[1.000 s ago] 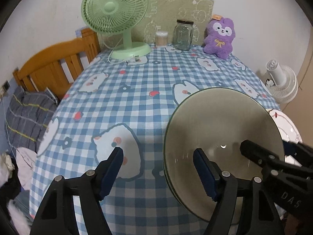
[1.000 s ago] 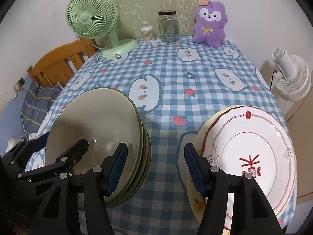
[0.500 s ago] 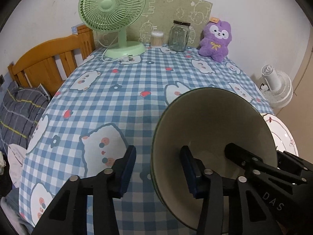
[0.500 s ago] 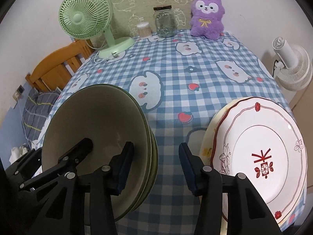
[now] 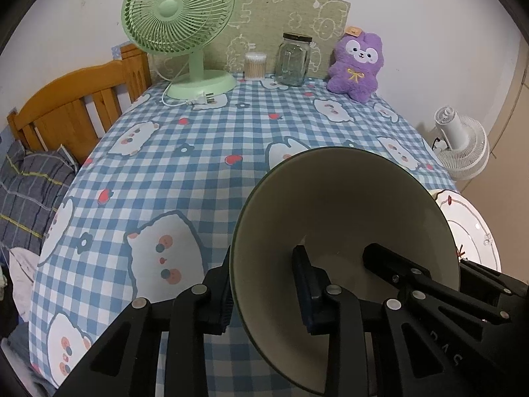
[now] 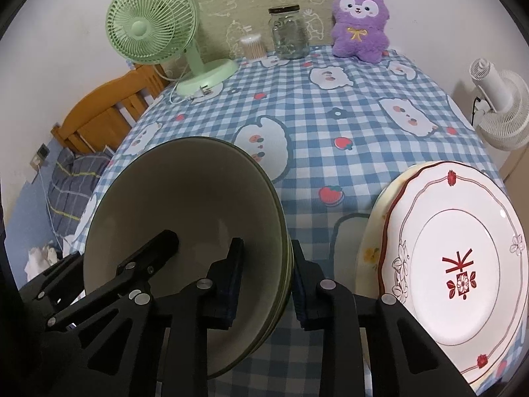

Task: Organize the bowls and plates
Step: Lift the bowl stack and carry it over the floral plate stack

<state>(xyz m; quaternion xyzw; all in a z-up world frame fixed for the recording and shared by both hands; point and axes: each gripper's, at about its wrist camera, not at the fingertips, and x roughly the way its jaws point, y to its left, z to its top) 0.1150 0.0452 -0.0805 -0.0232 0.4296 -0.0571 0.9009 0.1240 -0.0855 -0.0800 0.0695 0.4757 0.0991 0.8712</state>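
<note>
A stack of nested olive-green bowls [image 5: 344, 218] [image 6: 185, 218] sits near the front edge of the checked tablecloth [image 5: 205, 152]. My left gripper [image 5: 264, 289] is closing on the stack's left rim, one pad outside and one inside, both touching it. My right gripper [image 6: 266, 279] is closing on the right rim the same way. Each gripper shows in the other's view, the right gripper [image 5: 396, 274] and the left gripper [image 6: 148, 251]. A white plate with red trim [image 6: 456, 264] [image 5: 469, 228] lies on a cream plate [image 6: 368, 251] to the right.
At the back of the table stand a green desk fan [image 5: 178, 23], a cotton-swab tub [image 5: 254, 65], a glass jar [image 5: 293, 59] and a purple plush toy [image 5: 357, 66]. A wooden bed frame [image 5: 76, 106] lies left, and a white fan [image 5: 463, 145] right.
Both grippers' jaws have narrowed from wide apart until their pads meet the bowl stack's rims. The bowls now fill more of both views.
</note>
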